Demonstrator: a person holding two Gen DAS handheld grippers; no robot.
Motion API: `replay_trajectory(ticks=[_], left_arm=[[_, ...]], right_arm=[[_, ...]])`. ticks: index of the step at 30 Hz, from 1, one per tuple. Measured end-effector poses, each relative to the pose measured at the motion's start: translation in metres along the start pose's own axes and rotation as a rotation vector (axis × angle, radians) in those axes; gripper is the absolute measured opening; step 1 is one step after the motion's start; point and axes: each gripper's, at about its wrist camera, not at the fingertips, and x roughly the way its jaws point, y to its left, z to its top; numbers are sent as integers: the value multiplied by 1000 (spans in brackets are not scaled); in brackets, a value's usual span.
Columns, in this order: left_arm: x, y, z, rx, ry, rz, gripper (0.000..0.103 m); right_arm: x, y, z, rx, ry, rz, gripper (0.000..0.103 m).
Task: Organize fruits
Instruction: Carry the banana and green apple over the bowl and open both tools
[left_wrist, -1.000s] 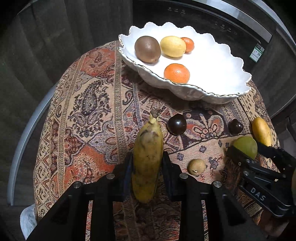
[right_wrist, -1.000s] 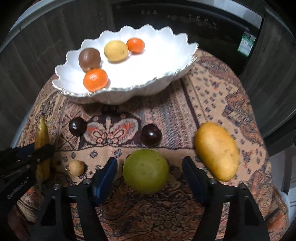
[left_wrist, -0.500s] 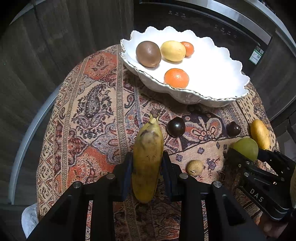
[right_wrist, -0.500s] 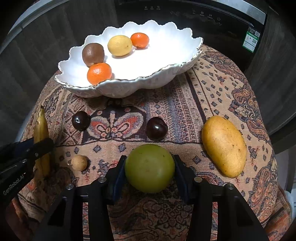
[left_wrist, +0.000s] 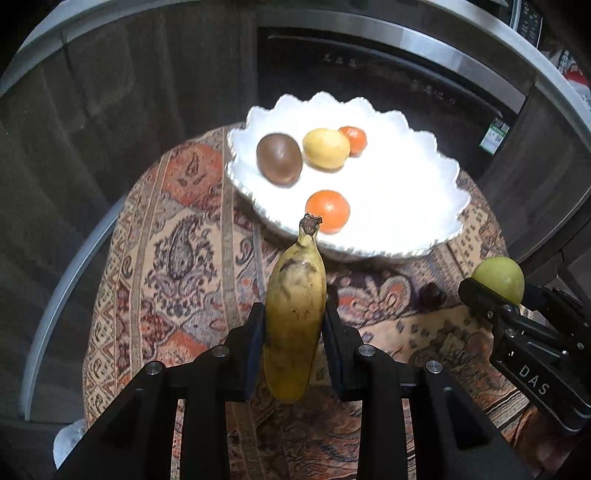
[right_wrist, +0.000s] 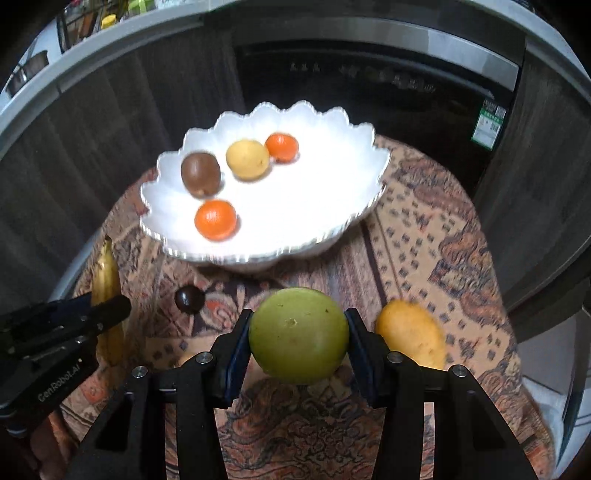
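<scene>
Four fruits lie in the bowl; the left gripper grips a banana, the right gripper grips a green fruit, while a mango and dark fruit wait on the cloth.

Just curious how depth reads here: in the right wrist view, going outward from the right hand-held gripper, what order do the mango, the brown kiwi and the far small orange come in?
1. Mango, just right of the right hand-held gripper, on the cloth.
2. Brown kiwi, left side of the white bowl.
3. Far small orange, toward the bowl's back.

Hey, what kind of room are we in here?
Probably a home kitchen: a built-in dark appliance with a control strip sits under a countertop, behind a small cloth-covered table.
</scene>
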Motion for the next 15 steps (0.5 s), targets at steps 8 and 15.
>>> replay_trajectory(ticks=[8, 15], left_arm=[[-9, -12, 29, 29, -49, -11, 30], [-9, -17, 54, 40, -77, -12, 30]], right_arm=[[-11, -10, 26, 5, -46, 2, 49], [-12, -13, 52, 6, -81, 4, 49]])
